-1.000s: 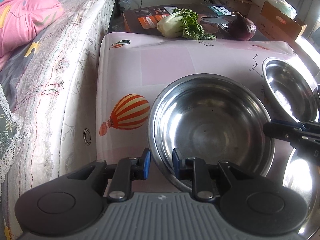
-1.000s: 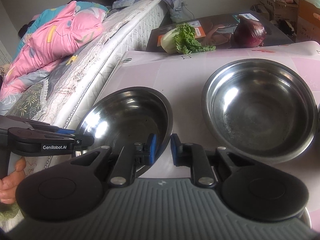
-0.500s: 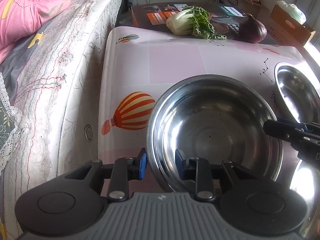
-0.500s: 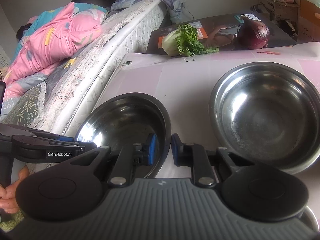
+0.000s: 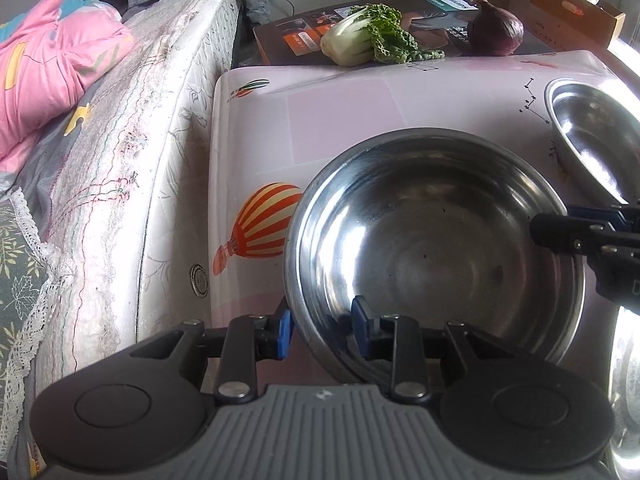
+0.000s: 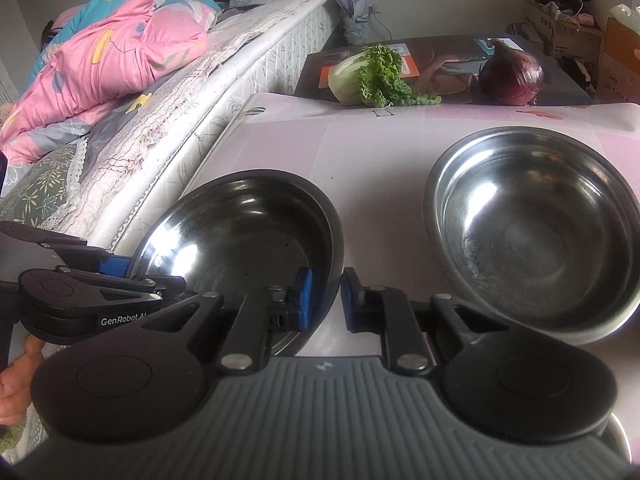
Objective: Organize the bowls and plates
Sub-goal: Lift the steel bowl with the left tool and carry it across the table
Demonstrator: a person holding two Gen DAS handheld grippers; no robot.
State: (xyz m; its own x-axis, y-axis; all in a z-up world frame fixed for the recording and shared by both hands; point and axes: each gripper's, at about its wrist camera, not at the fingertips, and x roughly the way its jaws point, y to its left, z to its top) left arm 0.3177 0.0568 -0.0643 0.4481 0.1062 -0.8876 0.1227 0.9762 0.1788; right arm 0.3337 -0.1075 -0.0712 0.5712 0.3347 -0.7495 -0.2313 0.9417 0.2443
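A large steel bowl [image 5: 436, 248] sits over the pink table near its left edge. My left gripper [image 5: 322, 330] straddles the bowl's near rim, one blue pad outside and one inside, with a gap on each side, so it is open. My right gripper [image 6: 326, 300] is shut on the opposite rim of the same bowl [image 6: 248, 232]. In the left wrist view its black fingers [image 5: 560, 236] reach in from the right. A second steel bowl [image 6: 532, 240] stands empty further right on the table.
A mattress [image 5: 132, 168] with pink bedding runs along the table's left side. Behind the table [image 5: 340, 112], a bok choy [image 5: 360, 40] and a red onion [image 5: 496, 32] lie on a dark box. Another shiny steel dish [image 5: 624, 380] shows at the lower right. A hand [image 6: 16, 380] holds the left gripper.
My left gripper's jaws have spread wider around the bowl's rim. The right gripper has kept its grip, and both views have tipped slightly.
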